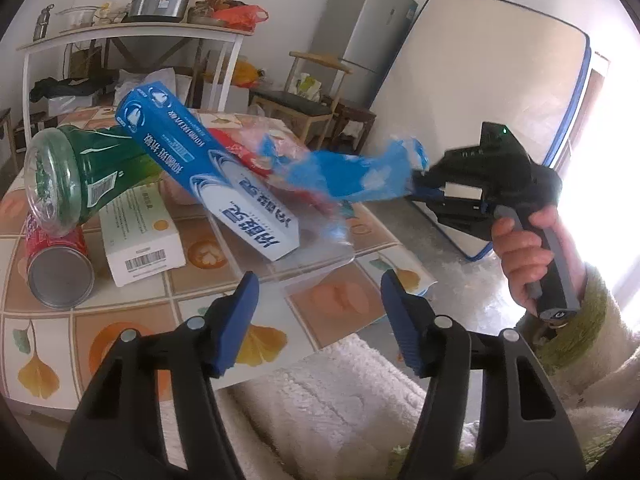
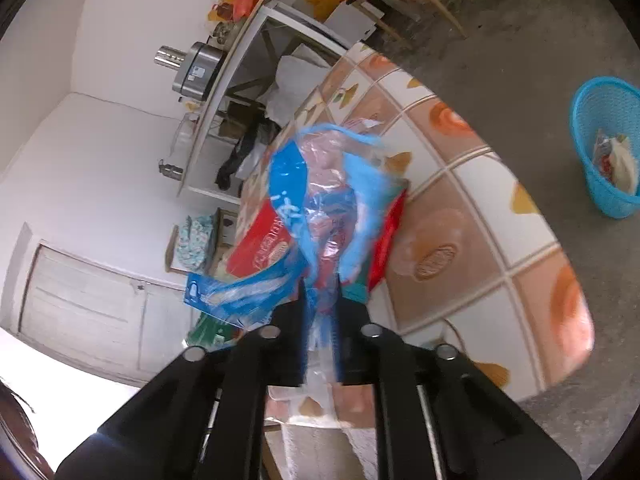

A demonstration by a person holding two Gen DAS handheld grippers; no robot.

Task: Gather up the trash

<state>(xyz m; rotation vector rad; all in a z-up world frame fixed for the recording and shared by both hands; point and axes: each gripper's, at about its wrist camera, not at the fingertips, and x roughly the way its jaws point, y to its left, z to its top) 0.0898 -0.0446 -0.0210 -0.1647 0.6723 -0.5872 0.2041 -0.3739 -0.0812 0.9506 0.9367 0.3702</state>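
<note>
Fingers of the right gripper are pinching a crumpled blue and clear plastic wrapper, which is hanging in the air above the tiled table. In the left wrist view that wrapper is stretching leftward from the right gripper, beside a tilted blue box. The left gripper is hovering near the table edge with its jaws spread wide and holding nothing. A green bottle, a red can and a white carton are lying on the table. A blue basket is sitting on the floor, well apart from the wrapper, with scraps inside.
</note>
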